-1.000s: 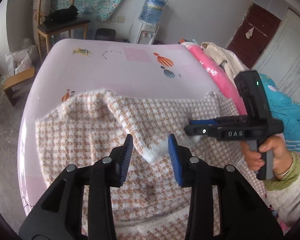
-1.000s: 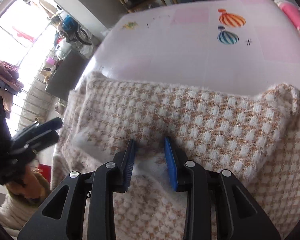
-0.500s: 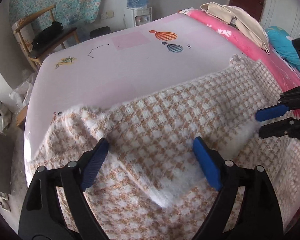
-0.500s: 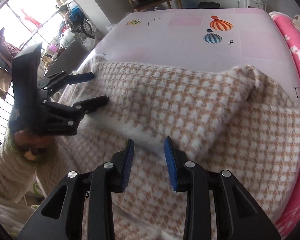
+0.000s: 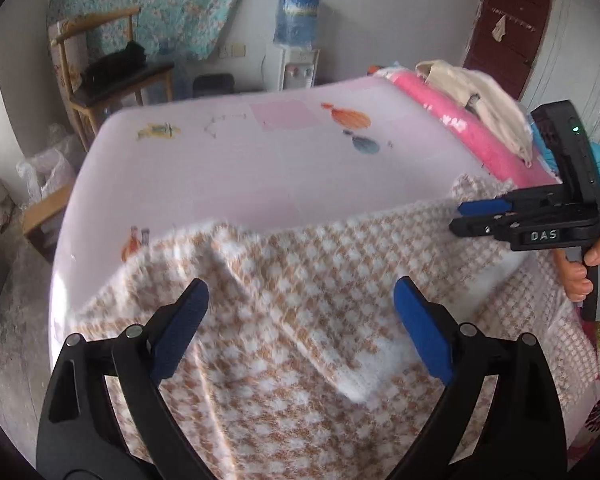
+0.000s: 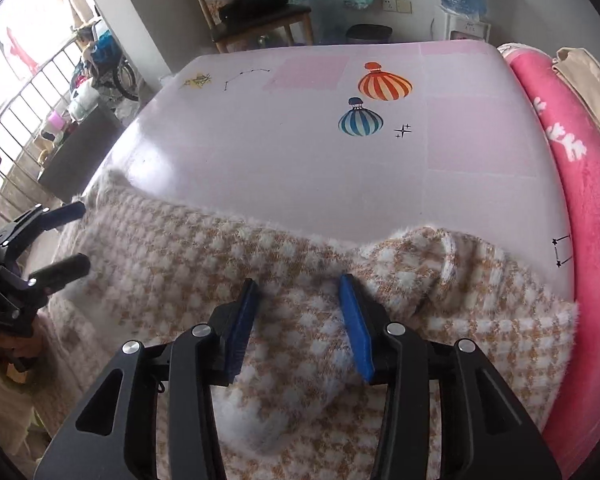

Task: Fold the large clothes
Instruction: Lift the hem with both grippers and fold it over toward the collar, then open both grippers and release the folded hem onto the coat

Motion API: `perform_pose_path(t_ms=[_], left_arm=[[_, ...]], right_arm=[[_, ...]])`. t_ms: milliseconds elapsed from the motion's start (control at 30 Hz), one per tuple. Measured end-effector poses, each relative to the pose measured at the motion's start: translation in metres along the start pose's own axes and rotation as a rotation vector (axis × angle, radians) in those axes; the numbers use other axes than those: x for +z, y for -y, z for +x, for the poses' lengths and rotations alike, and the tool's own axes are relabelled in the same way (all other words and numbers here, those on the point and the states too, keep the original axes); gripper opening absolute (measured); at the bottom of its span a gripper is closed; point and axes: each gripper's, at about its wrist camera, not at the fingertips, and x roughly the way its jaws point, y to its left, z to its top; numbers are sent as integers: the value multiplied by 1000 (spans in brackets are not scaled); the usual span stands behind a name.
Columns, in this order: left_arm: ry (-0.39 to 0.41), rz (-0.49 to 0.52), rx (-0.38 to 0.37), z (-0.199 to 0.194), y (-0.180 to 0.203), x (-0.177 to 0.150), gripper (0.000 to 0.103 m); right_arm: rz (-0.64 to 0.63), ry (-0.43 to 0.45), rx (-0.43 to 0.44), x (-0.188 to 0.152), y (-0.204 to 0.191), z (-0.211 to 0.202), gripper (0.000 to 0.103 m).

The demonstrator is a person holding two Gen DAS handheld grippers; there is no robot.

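Left wrist view: left gripper [image 5: 300,320] hangs over the near part of the sweater [image 5: 284,288], blue pads [image 5: 180,332] spread wide and still opening a little, nothing between them but the knit lying below, untouched. Sweater, tan-and-white check knit, lies across the near half of the pink sheet [image 5: 236,168] on the bed, one white-edged flap folded over toward the near side. Chair [image 5: 112,76] stands far left by the wall; water dispenser [image 5: 296,40] far centre. Pink blanket [image 5: 472,136] runs along the bed's right edge. Far right, right gripper [image 5: 466,216] is held by a hand [image 5: 584,268] just above the sweater's right edge.

Right wrist view: left gripper [image 6: 76,236] shows at left, spread wide. Right gripper [image 6: 300,300] is partly parted and opening; the knit lies under the pads, not pinched.
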Motion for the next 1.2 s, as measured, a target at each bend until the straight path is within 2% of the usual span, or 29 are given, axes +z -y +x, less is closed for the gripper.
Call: perform_pose_path(t_ms=[67, 100, 133, 200, 233, 267, 300, 333, 467, 567, 633, 667, 700, 800, 900, 967, 1000, 1033, 1067, 1133, 1200], left_arm=[[44, 19, -28, -7, 3, 13, 90], [48, 31, -32, -5, 6, 20, 87], [42, 45, -34, 0, 10, 27, 78], [-13, 66, -43, 21, 19, 34, 73], [-59, 76, -24, 37, 22, 33, 66], [-117, 96, 20, 56, 23, 30, 64], [-151, 120, 66, 70, 24, 24, 63], [-126, 130, 74, 72, 23, 22, 64], [-134, 128, 108, 55, 22, 25, 61], [-106, 154, 64, 34, 29, 18, 60], [-158, 171, 83, 44, 35, 8, 61], [-178, 185, 107, 53, 39, 1, 63], [-147, 194, 119, 52, 40, -1, 64], [-155, 163, 129, 39, 37, 6, 62], [-101, 206, 122, 12, 43, -2, 62], [-185, 225, 157, 25, 46, -16, 63], [-200, 226, 163, 32, 44, -23, 66], [-173, 208, 157, 30, 40, -25, 70], [-187, 174, 144, 28, 35, -23, 70], [-185, 91, 147, 15, 26, -18, 70], [-148, 72, 167, -8, 27, -19, 70]], right_arm=[[-13, 25, 4, 6, -12, -10, 42], [-30, 53, 26, 9, -20, -16, 42], [-50, 72, 36, 14, -27, -18, 42], [-81, 77, 41, 22, -41, -12, 42], [-90, 60, 48, 24, -45, -3, 42], [-103, 22, 34, 24, -47, 12, 42], [-117, 1, 19, 21, -47, 24, 42], [-119, 25, 27, 19, -45, 27, 42], [-51, -4, 38, 17, -41, 7, 41], [-82, 33, 63, -1, -44, -16, 41], [-101, -4, 5, -14, -41, -4, 41], [-114, -3, 2, -21, -40, 6, 41], [-150, 30, -12, -25, -42, 6, 41], [-137, 4, -60, -24, -48, -7, 40], [-146, 60, -36, -38, -54, -37, 40], [-134, 34, -76, -50, -48, -30, 40], [-123, 11, -72, -56, -41, -19, 40], [-128, 44, -61, -61, -37, -18, 39], [-119, 38, -73, -62, -37, -22, 35], [-63, 27, -97, -62, -40, -38, 34], [-49, 65, -73, -72, -47, -62, 34]])
